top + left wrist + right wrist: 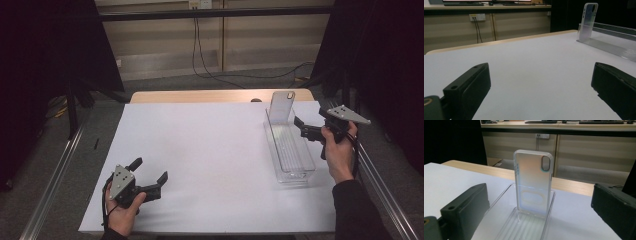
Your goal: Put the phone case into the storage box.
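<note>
A clear phone case stands upright at the far end of a long clear plastic tray on the right of the white table sheet. My right gripper is held open just right of the tray, pointing at the case, nothing between its jaws. My left gripper rests open near the front left of the sheet, its jaws wide apart over bare white surface.
The white sheet covers most of a wooden table. Metal rails run along both sides. A black bar crosses the back, and cables hang down onto the floor behind.
</note>
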Demonstrator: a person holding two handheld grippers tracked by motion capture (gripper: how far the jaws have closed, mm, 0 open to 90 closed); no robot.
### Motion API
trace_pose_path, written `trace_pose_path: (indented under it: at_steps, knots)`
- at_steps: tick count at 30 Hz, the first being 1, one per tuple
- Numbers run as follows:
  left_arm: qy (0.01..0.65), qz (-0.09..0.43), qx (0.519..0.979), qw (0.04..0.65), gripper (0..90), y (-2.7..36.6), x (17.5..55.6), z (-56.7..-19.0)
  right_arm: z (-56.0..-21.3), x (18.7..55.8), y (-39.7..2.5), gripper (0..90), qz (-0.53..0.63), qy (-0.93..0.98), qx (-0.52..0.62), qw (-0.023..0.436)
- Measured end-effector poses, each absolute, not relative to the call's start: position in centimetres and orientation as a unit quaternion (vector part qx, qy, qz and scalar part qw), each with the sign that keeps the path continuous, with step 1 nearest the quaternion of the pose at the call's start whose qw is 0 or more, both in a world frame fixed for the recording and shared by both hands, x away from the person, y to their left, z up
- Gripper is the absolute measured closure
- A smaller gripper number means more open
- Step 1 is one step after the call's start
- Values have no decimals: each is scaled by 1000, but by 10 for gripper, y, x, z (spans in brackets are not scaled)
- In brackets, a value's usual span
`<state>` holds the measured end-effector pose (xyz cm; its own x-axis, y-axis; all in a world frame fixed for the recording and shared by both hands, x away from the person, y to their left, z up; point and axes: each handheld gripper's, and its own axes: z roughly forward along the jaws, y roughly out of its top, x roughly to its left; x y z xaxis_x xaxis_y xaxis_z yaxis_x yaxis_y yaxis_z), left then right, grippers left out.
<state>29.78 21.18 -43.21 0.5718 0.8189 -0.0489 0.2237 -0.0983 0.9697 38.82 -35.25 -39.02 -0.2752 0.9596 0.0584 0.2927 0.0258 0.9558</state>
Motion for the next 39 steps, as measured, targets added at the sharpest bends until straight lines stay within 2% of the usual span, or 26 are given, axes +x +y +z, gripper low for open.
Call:
trace_pose_path:
  at_steps: [16, 39]
  knots:
    - [382, 277, 687, 553, 26, 215, 294, -431, -393, 344, -350, 5, 502, 628, 485, 344]
    - [384, 273, 684, 557, 25, 215, 290, -430, -398, 299, -349, 3, 508, 625, 477, 350]
